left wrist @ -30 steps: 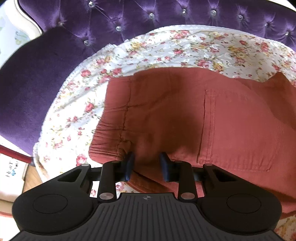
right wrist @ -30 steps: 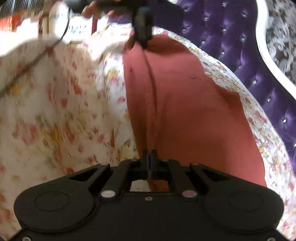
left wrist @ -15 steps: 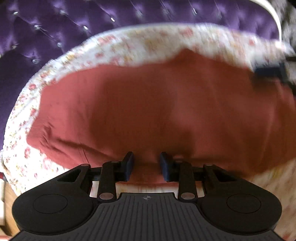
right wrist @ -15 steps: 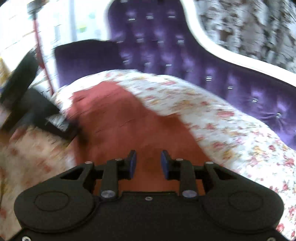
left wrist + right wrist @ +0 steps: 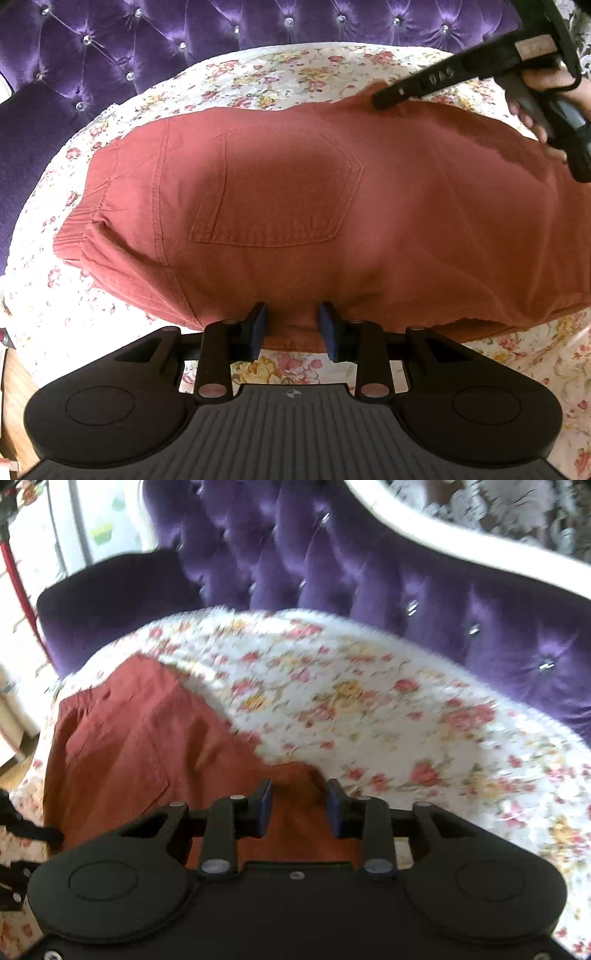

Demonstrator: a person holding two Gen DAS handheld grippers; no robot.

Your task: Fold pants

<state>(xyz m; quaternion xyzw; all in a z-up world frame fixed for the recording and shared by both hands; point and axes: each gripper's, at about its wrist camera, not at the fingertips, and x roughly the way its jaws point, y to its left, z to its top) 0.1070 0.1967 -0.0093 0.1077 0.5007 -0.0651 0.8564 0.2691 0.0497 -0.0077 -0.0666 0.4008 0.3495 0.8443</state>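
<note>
The rust-red pants (image 5: 314, 206) lie folded lengthwise on a floral sheet, back pocket (image 5: 273, 188) up, waistband to the left. My left gripper (image 5: 293, 326) is open and empty over the pants' near edge. My right gripper (image 5: 299, 806) is open and empty above the pants (image 5: 147, 746) at their far edge; the left wrist view shows its fingers (image 5: 413, 86) at upper right, held by a hand.
The floral sheet (image 5: 258, 81) covers a purple tufted sofa (image 5: 184, 33) whose backrest (image 5: 369, 572) has a white frame. A purple armrest (image 5: 110, 594) stands at the left end. Wooden floor (image 5: 11, 391) shows beyond the sheet's edge.
My right gripper let go of the pants, opened and swung over them. My left gripper stayed open and shifted right along the near edge; the pants now lie flat.
</note>
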